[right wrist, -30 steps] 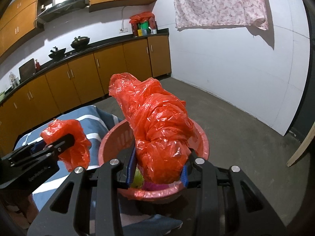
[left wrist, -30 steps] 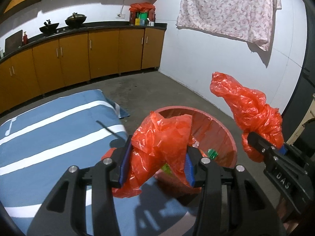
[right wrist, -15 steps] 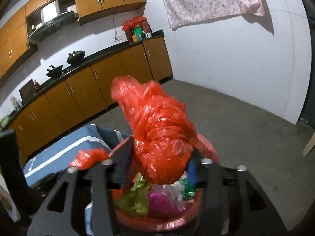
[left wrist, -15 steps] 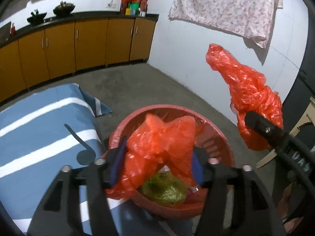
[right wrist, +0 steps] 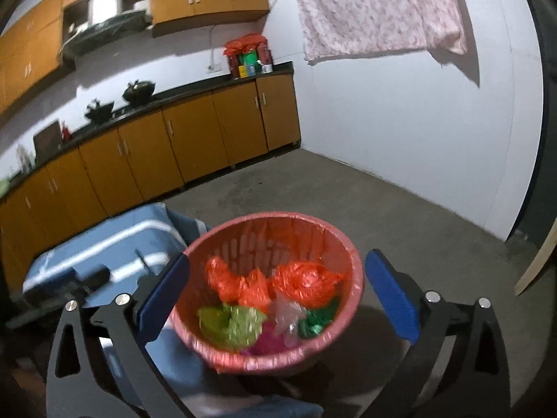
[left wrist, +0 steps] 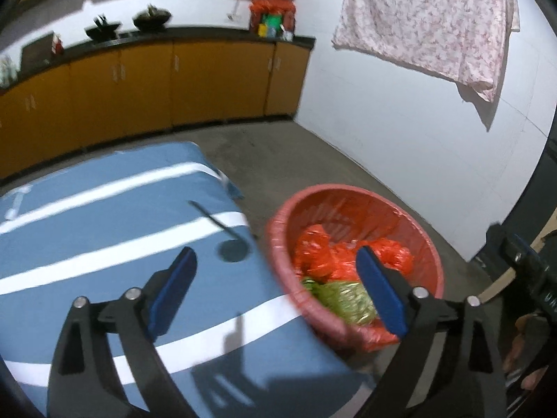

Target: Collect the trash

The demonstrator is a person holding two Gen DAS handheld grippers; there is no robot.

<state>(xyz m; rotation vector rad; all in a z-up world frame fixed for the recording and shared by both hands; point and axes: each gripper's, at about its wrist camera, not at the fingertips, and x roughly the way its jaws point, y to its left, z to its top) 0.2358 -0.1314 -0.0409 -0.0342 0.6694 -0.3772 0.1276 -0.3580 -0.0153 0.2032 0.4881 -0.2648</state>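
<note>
On the left lies a blue cloth with white stripes (left wrist: pixel 115 230), spread over a flat surface whose right edge runs just beside the basket. The left gripper (left wrist: pixel 275 292) hangs above that edge with its blue pads (left wrist: pixel 174 289) spread wide and nothing between them.

To the right stands a round pink-red basket (right wrist: pixel 334 244) with slotted walls, on the grey concrete floor (right wrist: pixel 348 188) close against the cloth-covered corner. Inside it lie two crumpled orange-red plastic bags (right wrist: pixel 306 278) toward the back, side by side and touching, with a yellow-green wrapper (right wrist: pixel 233 324) in front of them on the left, a pale clear scrap, a magenta piece (right wrist: pixel 268 343) and a dark green piece (right wrist: pixel 316 320) to the right. The trash reaches roughly half the basket's depth; the rim stands clear above it. The bags look glossy, wrinkled and loosely bunched.

The right gripper (right wrist: pixel 275 299) hovers over the basket, its pads (right wrist: pixel 393 299) set wide on either side of the rim and holding nothing.

Beyond the basket the floor is open back to a row of orange-brown cabinets (right wrist: pixel 195 139) under a dark counter, and to the right as far as a white wall (right wrist: pixel 400 122) where a pink flowered sheet (right wrist: pixel 376 10) hangs. At the far right a pale board (right wrist: pixel 536 261) leans near the wall.
</note>
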